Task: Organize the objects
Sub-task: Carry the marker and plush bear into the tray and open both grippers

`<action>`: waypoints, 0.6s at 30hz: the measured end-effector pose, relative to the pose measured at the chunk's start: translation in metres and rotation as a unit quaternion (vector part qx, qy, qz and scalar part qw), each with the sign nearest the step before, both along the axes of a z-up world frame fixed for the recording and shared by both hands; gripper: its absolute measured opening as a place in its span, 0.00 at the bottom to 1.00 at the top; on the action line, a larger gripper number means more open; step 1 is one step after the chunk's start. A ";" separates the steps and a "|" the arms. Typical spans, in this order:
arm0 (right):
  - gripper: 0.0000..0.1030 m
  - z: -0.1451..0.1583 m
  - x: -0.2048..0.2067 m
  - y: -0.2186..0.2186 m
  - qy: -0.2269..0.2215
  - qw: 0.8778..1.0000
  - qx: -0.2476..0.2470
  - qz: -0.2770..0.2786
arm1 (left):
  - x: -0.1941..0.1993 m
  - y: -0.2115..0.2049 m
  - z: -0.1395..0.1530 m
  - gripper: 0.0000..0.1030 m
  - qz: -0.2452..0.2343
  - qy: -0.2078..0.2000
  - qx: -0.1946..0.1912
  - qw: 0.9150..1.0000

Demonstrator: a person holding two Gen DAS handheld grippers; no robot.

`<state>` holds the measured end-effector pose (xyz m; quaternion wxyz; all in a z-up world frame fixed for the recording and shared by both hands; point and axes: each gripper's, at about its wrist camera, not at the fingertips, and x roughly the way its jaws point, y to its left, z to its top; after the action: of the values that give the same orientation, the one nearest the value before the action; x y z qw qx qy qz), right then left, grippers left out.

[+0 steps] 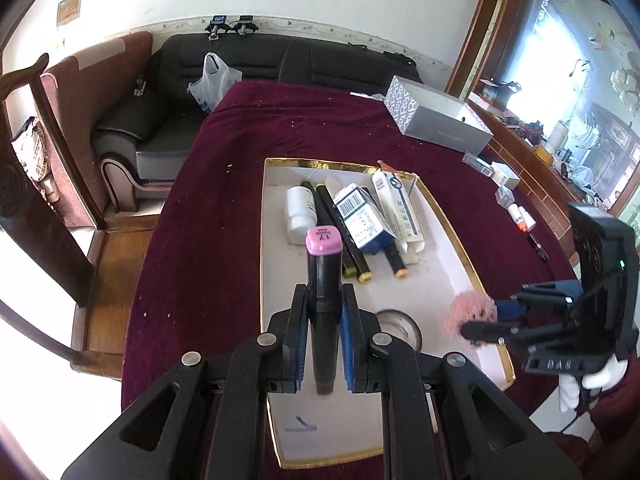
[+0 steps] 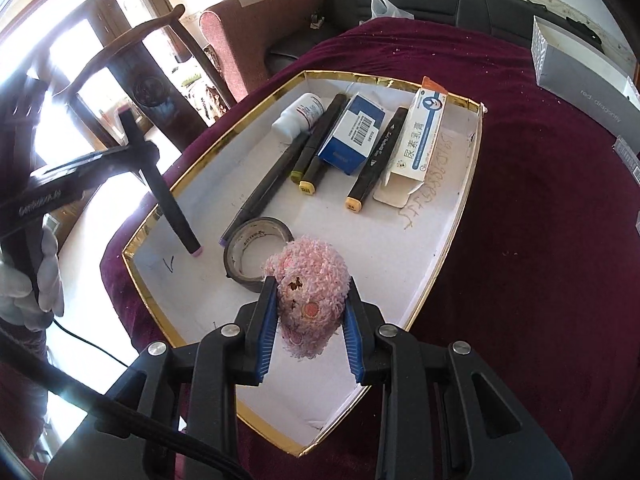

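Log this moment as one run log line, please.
left gripper: shut on marker | right gripper: shut on pink toy | both over box | tape in box

a black sofa (image 1: 224, 80) and wooden chair (image 2: 132, 80) stand by white walls, windows (image 2: 80, 20) glaring.

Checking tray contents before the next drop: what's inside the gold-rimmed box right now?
Inside the gold-rimmed box: white bottle, blue carton, ointment carton, several markers and a tape roll. The pink plush, held above, hides the floor beneath it.
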<state>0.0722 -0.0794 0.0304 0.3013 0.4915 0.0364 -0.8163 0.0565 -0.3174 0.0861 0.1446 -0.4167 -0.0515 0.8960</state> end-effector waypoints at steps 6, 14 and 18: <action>0.27 -0.007 -0.007 -0.004 -0.003 1.000 0.017 0.003 | -0.027 0.009 -0.012 0.12 0.007 -0.023 -0.003 1.000; 0.27 -0.021 -0.017 -0.022 -0.010 0.998 0.053 0.014 | -0.056 0.016 -0.046 0.11 0.022 -0.078 -0.024 0.996; 0.27 -0.022 -0.019 -0.025 -0.005 0.998 0.063 0.018 | -0.063 0.014 -0.057 0.11 0.030 -0.097 -0.028 0.994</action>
<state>0.0533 -0.1041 0.0081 0.2844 0.5127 0.0945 -0.8046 -0.0066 -0.3031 0.0296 0.1005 -0.5035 -0.0524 0.8565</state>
